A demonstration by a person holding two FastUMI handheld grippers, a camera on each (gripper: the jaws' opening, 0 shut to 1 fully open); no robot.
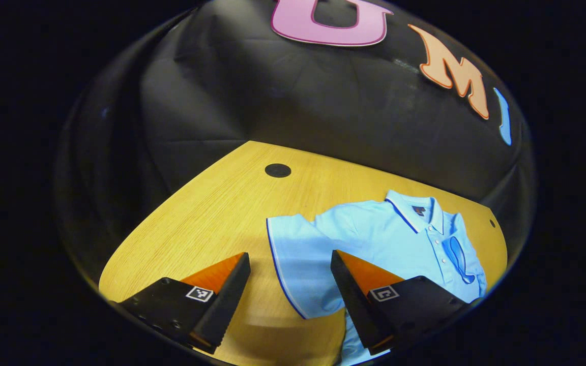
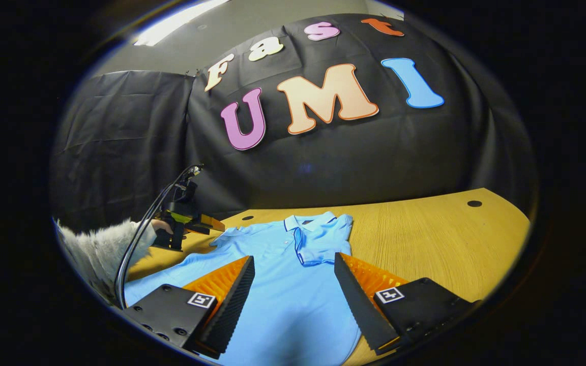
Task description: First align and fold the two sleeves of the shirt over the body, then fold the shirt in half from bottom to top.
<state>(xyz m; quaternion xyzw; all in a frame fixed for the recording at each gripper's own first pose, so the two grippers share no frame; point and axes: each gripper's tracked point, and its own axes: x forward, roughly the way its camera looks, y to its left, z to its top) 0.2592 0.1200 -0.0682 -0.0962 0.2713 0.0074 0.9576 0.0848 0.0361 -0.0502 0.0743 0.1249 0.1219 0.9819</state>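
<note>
With both my claws spread and empty, left claw (image 1: 290, 284) over the spread sleeve (image 1: 293, 254), the soft, light shirt (image 2: 283, 274) lies flat on the table (image 2: 425, 229) beneath; I'd pinch the sleeve's hem.

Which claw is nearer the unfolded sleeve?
Left. The left claw hangs over the spread sleeve of the light blue polo shirt; the right claw is over its body.
</note>
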